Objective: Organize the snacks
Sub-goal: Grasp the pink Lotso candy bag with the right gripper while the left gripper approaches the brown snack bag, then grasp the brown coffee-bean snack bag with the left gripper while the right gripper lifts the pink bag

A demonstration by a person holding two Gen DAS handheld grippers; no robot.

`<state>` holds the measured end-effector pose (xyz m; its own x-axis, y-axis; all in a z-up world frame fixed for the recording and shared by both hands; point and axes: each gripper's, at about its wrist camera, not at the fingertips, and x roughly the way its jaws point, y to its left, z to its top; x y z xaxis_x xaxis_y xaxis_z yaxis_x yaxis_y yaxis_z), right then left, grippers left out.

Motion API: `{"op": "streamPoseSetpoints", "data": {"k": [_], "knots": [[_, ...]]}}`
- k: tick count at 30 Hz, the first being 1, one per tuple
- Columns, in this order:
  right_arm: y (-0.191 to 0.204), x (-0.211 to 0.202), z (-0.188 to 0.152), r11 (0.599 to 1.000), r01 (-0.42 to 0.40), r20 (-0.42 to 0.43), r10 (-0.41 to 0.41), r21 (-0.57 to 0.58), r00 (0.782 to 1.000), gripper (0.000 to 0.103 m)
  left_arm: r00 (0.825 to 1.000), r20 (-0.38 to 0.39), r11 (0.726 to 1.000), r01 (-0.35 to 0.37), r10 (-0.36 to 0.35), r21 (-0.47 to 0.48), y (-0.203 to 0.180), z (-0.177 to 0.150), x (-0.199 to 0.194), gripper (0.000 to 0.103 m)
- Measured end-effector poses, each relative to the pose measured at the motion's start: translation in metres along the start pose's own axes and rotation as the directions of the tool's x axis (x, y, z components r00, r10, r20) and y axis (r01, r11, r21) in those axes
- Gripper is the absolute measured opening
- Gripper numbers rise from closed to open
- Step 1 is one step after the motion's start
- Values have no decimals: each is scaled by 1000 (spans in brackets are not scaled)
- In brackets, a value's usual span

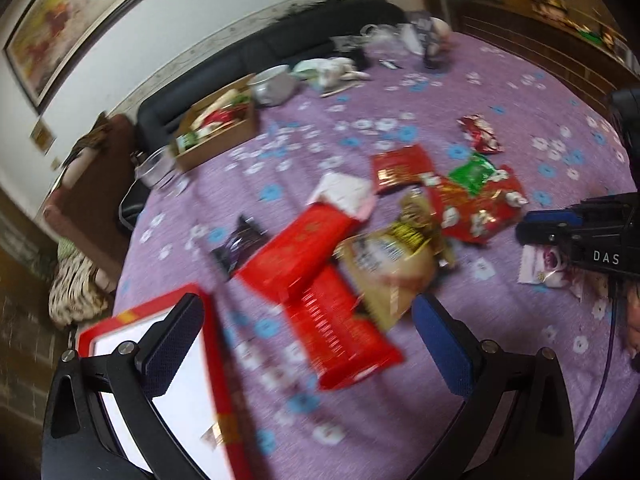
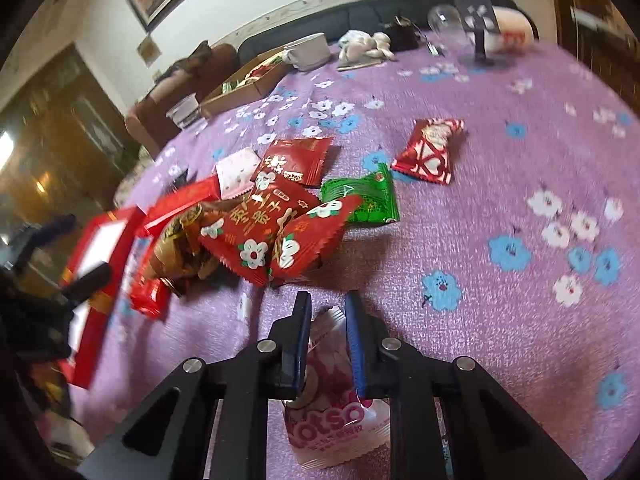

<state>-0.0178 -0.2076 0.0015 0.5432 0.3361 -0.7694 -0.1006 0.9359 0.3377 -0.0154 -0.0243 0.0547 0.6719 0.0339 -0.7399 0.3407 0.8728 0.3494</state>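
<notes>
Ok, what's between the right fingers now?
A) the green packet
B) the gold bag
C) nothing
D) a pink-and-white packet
D: in the right wrist view the right gripper has its fingers closed on the pink-and-white packet, while the green packet and gold bag lie out on the purple cloth.

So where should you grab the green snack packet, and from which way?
Grab the green packet by its right-hand edge, probably coming down from above on the open cloth side. It lies flat on the purple tablecloth, and its left edge is tucked under the red flowered packet, so that side looks blocked. The right edge is clear, so a finger could slide under it.
</notes>
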Motion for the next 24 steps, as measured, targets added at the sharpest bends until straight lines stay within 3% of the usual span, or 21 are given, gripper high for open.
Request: {"op": "streamPoseSetpoints", "data": {"k": [8,12,15,17,21,24], "knots": [[-14,0,4,988,-105,-28,109,116,994,25,996,-64,992,73,-66,103,-25,16,35,103],[-16,0,4,984,-121,-31,126,128,992,30,991,-85,989,111,-103,95,-24,21,49,102],[-16,0,5,980,-143,-35,149,140,988,37,984,-96,984,160,-151,82,-26,24,55,90],[-18,0,5,976,-159,-40,167,150,985,41,976,-107,976,198,-188,88,-33,24,58,65],[-21,-4,5,972,-174,-52,184,159,981,46,974,-104,972,211,-200,102,-41,22,61,55],[-18,-10,4,984,-149,-70,157,102,985,60,958,-122,962,268,-260,52,-35,23,64,37]]}}
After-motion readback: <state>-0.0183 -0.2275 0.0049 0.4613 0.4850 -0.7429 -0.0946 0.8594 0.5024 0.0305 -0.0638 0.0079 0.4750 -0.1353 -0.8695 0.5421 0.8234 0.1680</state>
